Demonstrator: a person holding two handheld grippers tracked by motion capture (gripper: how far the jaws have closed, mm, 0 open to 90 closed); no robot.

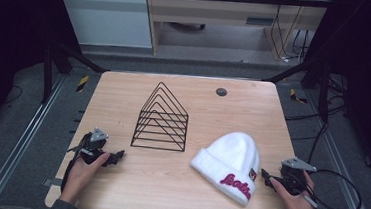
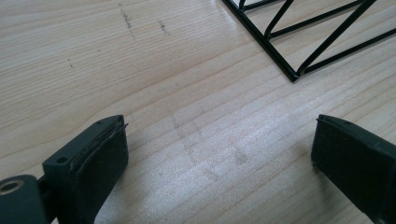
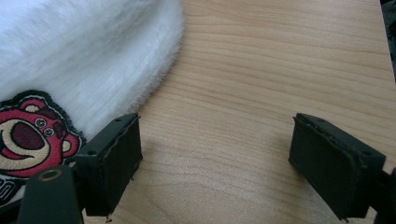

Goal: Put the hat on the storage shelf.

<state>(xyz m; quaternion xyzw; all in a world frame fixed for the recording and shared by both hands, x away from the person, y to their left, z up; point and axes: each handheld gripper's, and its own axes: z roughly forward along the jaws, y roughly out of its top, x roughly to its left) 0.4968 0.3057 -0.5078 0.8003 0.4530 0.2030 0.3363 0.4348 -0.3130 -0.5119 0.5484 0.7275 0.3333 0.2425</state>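
we have both jaws spread wide, nothing held: the right hand-held gripper (image 1: 268,177) just beside the white beanie (image 1: 229,163) lying on the bench (image 1: 116,189), the left hand-held gripper (image 1: 118,155) near the wire rack (image 1: 161,122). we risk pinching only fluff, and the beanie could snag on the rack's wires.

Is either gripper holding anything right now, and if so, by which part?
Nothing is held. The left gripper is open over bare wood near the black wire rack; the right gripper is open beside the white fuzzy beanie.
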